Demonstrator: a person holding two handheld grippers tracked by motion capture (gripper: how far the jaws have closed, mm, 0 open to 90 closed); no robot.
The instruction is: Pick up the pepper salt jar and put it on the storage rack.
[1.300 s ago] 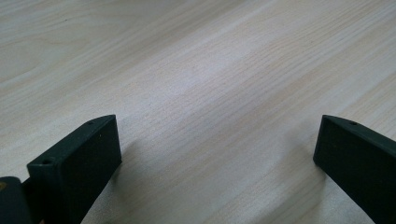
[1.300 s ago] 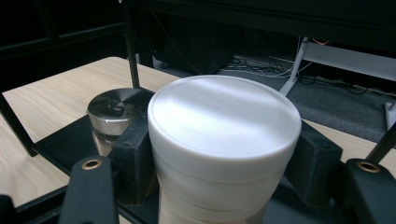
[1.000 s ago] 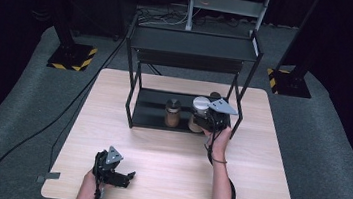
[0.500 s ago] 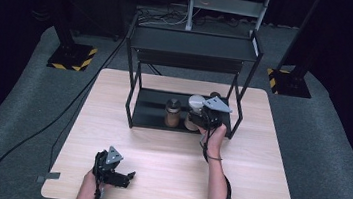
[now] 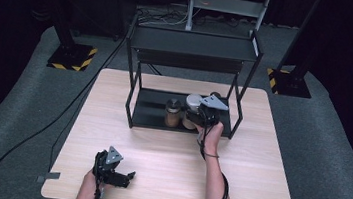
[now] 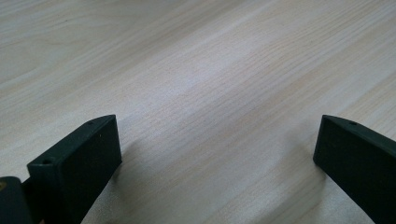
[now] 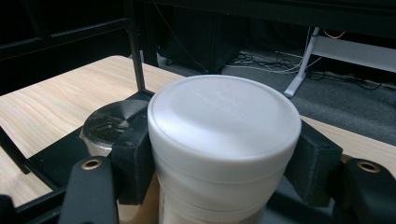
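**Right arm stretched to the shelf, left hand low at the near edge**

The person's right forearm point(image 5: 212, 176) rises from the near edge of the light wooden table point(image 5: 258, 159), wrist straight, hand behind the black two-jaw right gripper point(image 5: 197, 116) at the lower tier of the black metal shelf rack point(image 5: 191, 43). Its jaws are clamped on either side of a white-lidded jar point(image 7: 224, 140), pads pressed to the lid's flanks. The left hand point(image 5: 87, 190) sits by the near left corner, and the black left gripper point(image 5: 125, 176) lies low over the wood, pointing right, jaws spread wide with nothing between them.
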